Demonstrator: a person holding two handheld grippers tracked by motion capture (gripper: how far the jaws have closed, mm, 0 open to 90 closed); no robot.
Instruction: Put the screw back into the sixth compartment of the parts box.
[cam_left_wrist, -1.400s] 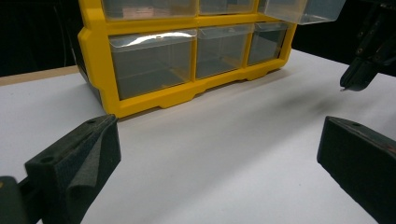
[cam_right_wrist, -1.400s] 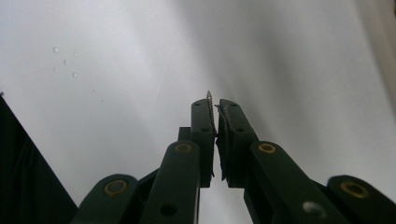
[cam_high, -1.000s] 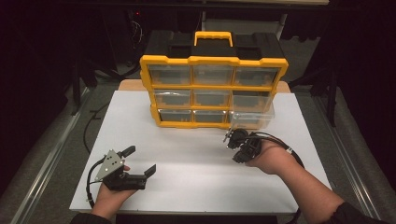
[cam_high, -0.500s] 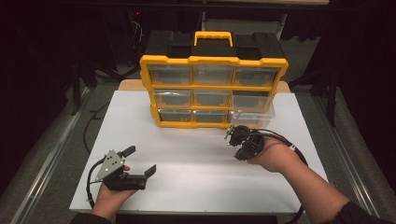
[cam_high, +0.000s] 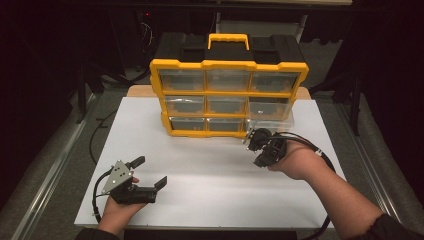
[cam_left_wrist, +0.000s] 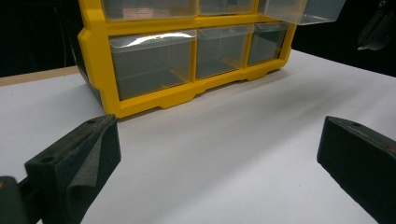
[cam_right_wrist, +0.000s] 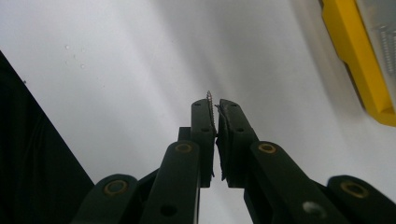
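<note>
White tabletop (cam_high: 210, 165) carries the organizer (cam_high: 227, 97). Just beside its pulled-out drawer (cam_high: 272, 120), the right gripper (cam_high: 257, 145) pinches a screw (cam_right_wrist: 210, 109) lengthwise; the left gripper (cam_high: 150, 172) gapes empty, well apart.

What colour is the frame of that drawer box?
Yellow; the drawer box has clear drawers and a black back, best seen in the high view.

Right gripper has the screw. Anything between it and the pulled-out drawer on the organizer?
Nothing visible. The right gripper, shut on the screw, sits just in front of the open drawer at the right of the yellow organizer. Bare white tabletop lies below; the left gripper is far off, open.
</note>
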